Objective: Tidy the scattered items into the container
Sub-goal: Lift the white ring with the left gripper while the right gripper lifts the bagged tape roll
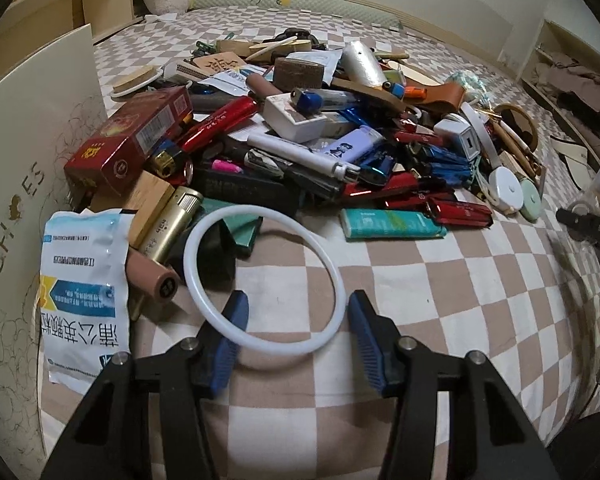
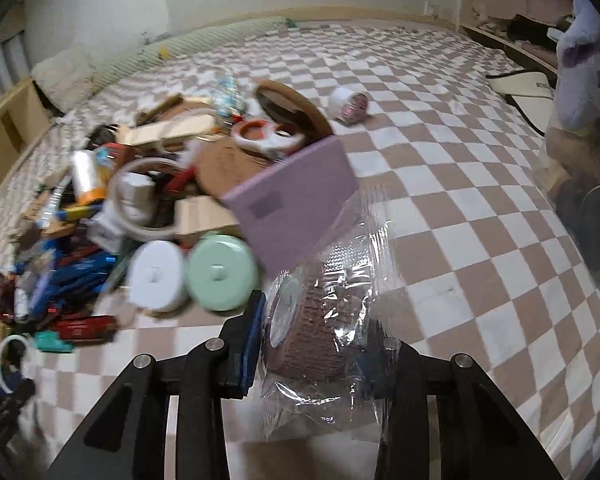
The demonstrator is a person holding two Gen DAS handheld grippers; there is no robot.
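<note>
between our left gripper's [image 1: 296,312] fingers: the white ring [image 1: 264,278], flat on the bed.
jaws apart, one finger inside its near arc; our right gripper [image 2: 312,336] clamps a wrapped roll [image 2: 312,344].

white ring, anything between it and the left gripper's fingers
Nothing visible does. The white ring lies flat on the checkered bedspread at the near edge of the pile, and the left gripper already straddles its near arc: one blue pad sits inside the ring, the other outside, neither pressing.
</note>
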